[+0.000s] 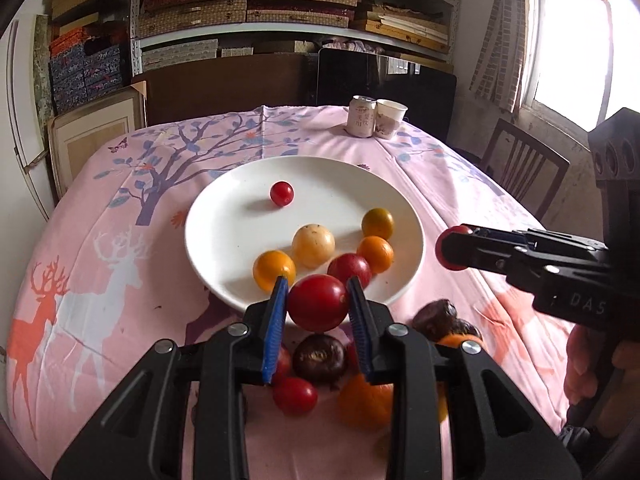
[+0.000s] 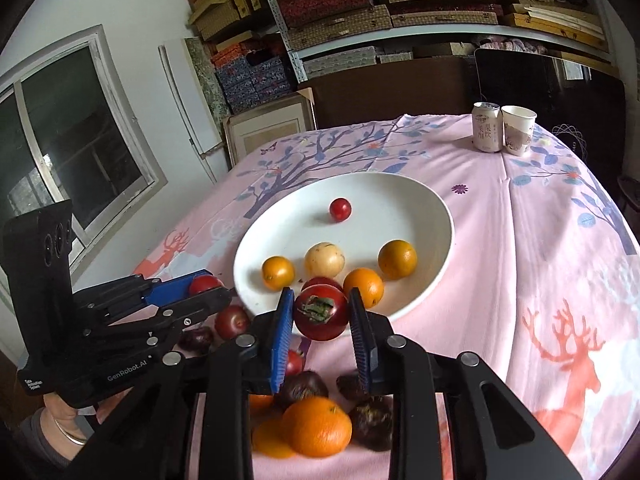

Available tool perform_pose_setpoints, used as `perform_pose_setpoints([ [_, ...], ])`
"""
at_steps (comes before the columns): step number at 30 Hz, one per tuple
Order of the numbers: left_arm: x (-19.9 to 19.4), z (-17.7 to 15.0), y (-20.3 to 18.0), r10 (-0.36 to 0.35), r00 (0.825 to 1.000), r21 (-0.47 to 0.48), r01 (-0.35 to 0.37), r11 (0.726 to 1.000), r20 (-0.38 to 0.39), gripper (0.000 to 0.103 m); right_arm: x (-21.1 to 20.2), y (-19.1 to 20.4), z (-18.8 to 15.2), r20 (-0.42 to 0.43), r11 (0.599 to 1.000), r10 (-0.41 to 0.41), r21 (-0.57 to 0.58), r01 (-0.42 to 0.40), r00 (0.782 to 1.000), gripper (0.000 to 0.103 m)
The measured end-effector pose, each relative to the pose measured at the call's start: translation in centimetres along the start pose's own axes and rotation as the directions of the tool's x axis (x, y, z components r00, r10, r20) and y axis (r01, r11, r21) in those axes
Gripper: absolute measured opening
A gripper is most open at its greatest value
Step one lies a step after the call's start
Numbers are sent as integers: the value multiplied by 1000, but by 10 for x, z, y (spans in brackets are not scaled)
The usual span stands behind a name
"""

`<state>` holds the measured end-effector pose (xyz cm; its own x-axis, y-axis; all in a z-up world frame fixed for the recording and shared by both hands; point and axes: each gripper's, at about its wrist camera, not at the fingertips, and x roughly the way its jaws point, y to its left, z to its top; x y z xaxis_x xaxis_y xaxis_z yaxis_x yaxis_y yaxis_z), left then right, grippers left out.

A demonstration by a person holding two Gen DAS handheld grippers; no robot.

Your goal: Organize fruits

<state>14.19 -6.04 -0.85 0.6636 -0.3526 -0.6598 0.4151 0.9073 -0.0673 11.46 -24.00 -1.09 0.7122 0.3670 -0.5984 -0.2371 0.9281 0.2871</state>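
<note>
A white plate (image 1: 224,216) on the pink tablecloth holds several small fruits: red, orange and pale yellow. My left gripper (image 1: 318,300) is shut on a red tomato (image 1: 318,302) just above the plate's near rim. My right gripper (image 2: 320,312) is shut on a red tomato (image 2: 320,318) with a green stem, also above the plate's (image 2: 420,216) near rim. In the left wrist view the right gripper (image 1: 452,250) comes in from the right with its red fruit. In the right wrist view the left gripper (image 2: 208,288) sits at the left.
Loose fruit lies on the cloth under the grippers: an orange (image 2: 316,426), dark chestnut-like pieces (image 2: 372,424) and small red tomatoes (image 1: 294,396). A drink can (image 1: 361,116) and paper cup (image 1: 390,118) stand at the table's far side. Shelves and a chair (image 1: 524,168) surround the table.
</note>
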Motion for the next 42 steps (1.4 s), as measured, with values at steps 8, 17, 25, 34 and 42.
perform_pose_setpoints([
  [8,30,6,12,21,999,-52,-22,998,-35,57,20,-8,6,-7,1000,-17,-2,17,1000,38],
  [17,-36,-67,-15,-12,1000,91,15,996,-27,67,-32,-12,-54,6,999,-31,-39,31,1000,46],
  [25,-44,-125,-45,-37,996,146,49,988,-83,67,-21,14,-84,-30,994,-30,-110,26,999,46],
  [34,-42,-123,-47,-27,995,132,39,991,-93,67,-13,9,-87,0,997,-33,-74,33,999,44],
  [42,-18,-114,-45,-49,990,75,59,995,-136,39,-35,-28,-96,65,995,65,65,-69,996,44],
])
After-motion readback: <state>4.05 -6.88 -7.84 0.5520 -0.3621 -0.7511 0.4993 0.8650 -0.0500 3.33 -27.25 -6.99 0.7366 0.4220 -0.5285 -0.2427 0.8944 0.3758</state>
